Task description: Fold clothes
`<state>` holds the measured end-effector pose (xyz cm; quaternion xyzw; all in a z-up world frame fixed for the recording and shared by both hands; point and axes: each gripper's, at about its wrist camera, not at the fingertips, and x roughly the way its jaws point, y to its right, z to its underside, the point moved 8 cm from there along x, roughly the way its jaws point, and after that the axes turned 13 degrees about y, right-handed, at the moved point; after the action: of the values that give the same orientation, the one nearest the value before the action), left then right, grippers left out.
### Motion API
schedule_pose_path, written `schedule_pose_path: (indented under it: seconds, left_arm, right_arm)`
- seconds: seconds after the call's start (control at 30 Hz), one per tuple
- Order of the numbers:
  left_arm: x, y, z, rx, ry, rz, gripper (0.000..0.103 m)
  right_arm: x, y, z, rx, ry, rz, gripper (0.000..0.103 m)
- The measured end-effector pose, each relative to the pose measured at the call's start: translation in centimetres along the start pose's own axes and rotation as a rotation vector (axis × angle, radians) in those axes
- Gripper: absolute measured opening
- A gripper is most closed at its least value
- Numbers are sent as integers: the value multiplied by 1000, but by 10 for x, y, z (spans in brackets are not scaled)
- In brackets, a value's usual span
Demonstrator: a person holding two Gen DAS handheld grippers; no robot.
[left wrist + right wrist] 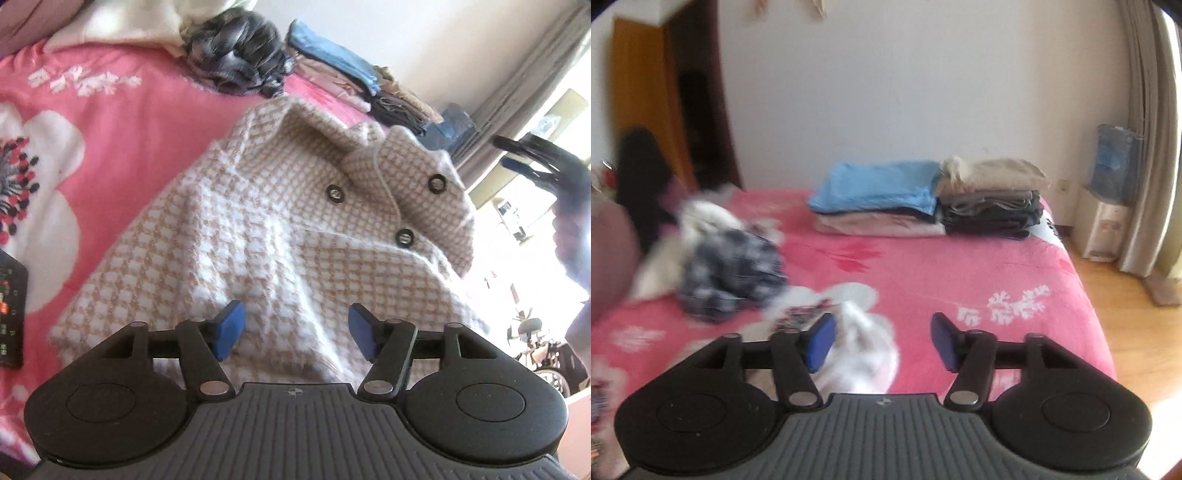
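Bedspread (pixel 122 110): pink, floral, under everything.
Unfolded heap (pixel 236 51): dark plaid and white, beyond the cardigan.
Cardigan (pixel 280 236): checked beige-white knit, flat on the bedspread; long axis from lower left to upper right, collar end farthest, three dark buttons near it.
Left gripper (pixel 295 328): blue pads well apart, gripping nothing; cardigan hem beneath and between, not pinched.
Folded stacks (pixel 923 199): by the far bedspread edge.
Right gripper (pixel 882 341): parted wide, empty; blurred white fabric below, nearer the left pad.
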<state>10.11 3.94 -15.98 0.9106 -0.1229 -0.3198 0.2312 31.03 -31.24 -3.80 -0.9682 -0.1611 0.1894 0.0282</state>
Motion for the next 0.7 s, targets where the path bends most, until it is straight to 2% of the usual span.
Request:
schedule_pose_path:
  seconds: [0.13,0.27,0.33,0.53,0.7]
  left_arm:
    - [-25,21,10,71,-13,29,69]
    - [-51,46,30,172,-49,67,76]
    - [-62,57,42,215,-59,92,84]
    - [-66,63,73,347,-143,36,85]
    - [-58,49,88,377,-209,-59,75]
  right_arm:
    - [-82,-29,23,-28,-60,-119,67]
    - [-140,-80,82,-64,-208,-270,68]
    - [-163,-109,117,-95,-299,-347,69]
    - [-201,-180,203,-190,-520,-487,69]
    - [-196,-202,234,-284,-584,-458,69]
